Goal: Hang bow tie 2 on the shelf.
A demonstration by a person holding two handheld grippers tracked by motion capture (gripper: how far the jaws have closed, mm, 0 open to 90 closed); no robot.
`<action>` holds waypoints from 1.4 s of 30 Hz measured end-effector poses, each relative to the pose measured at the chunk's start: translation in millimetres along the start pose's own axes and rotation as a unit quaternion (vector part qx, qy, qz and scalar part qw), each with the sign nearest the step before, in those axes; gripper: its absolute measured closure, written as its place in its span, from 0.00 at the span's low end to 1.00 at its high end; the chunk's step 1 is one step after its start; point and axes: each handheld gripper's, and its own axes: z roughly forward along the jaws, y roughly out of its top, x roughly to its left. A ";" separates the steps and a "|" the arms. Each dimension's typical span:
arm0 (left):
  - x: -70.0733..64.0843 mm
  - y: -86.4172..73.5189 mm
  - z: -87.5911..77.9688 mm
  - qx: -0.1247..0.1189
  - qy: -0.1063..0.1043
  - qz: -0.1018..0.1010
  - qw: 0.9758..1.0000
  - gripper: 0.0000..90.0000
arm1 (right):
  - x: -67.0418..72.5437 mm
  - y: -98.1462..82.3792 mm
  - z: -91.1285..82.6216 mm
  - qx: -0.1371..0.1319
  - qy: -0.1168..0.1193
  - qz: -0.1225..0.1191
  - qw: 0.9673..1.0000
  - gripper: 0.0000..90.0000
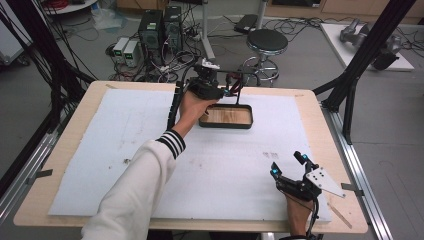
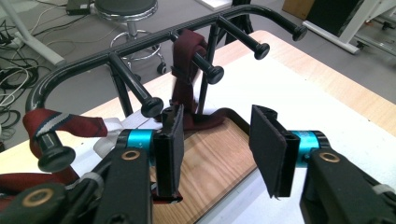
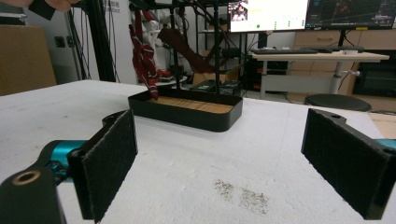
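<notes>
The left gripper (image 2: 215,149) has its two jaws apart, nothing pressed between the flat, black, felt-like pads (image 2: 170,154); each pad sits on a bright blue metal collar. It hovers over the tray (image 2: 212,163), whose floor is grained wood inside a low black rim with rounded corners.

From the tray rises a rack (image 2: 140,44) of glossy black tube: one curved top bar with five short pegs, each ending in a round knob. Two ties hang on it. The plain dark red tie (image 2: 184,70) is looped over a middle peg, its soft woven cloth trailing down into the tray. The striped tie (image 2: 56,123), red with navy and white bars, is draped over the nearest peg, just beside the left jaw.

The right gripper (image 1: 290,167) rests well apart, near the table's front edge, its jaws wide open on nothing; its coarse black pads (image 3: 109,168) stand over a white foam mat (image 3: 196,163), pitted and lightly soiled. The mat covers a pale wooden table (image 1: 75,107).
</notes>
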 end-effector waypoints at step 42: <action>53.4 -164.6 -171.4 -0.139 0.002 0.059 0.989 0.19 | 0.8 -0.1 -0.6 0.000 0.003 -0.003 1.000 0.11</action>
